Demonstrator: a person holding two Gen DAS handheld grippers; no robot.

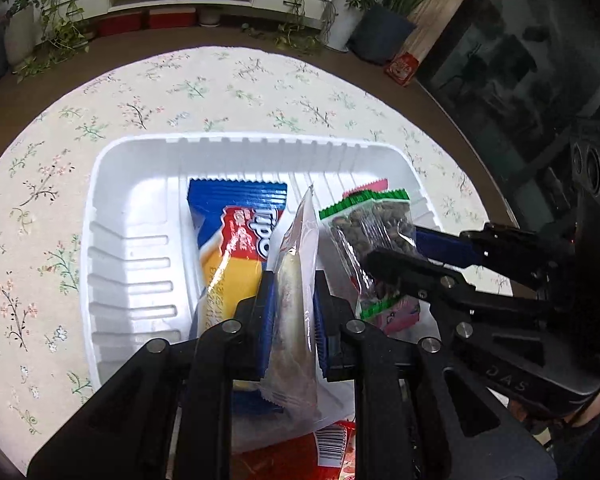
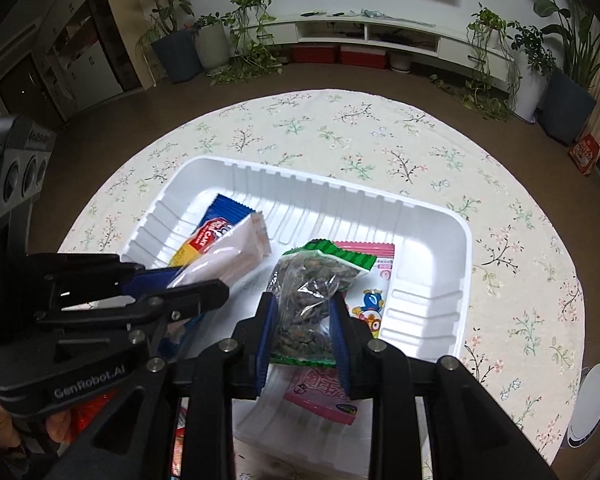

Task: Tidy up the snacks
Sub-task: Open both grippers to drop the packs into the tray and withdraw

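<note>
A white ribbed tray (image 1: pixel 136 184) (image 2: pixel 432 240) stands on the flowered tablecloth. My left gripper (image 1: pixel 294 280) is shut on a clear packet with a pale stick inside (image 1: pixel 296 272) (image 2: pixel 236 252), held over the tray above a blue, red and yellow cake pack (image 1: pixel 232 232) (image 2: pixel 216 224) lying in it. My right gripper (image 2: pixel 302 304) (image 1: pixel 396 246) is shut on a clear, green-edged bag of dark seeds (image 2: pixel 308 292) (image 1: pixel 372 232). That bag hangs over a pink and white cartoon packet (image 2: pixel 372 292) (image 1: pixel 396 314) in the tray's right part.
A red snack wrapper with a barcode (image 1: pixel 328 444) lies at the tray's near edge. A white round object (image 2: pixel 588 404) sits off the table's right edge. Potted plants and a low white cabinet line the far wall. Flowered cloth (image 1: pixel 180 88) surrounds the tray.
</note>
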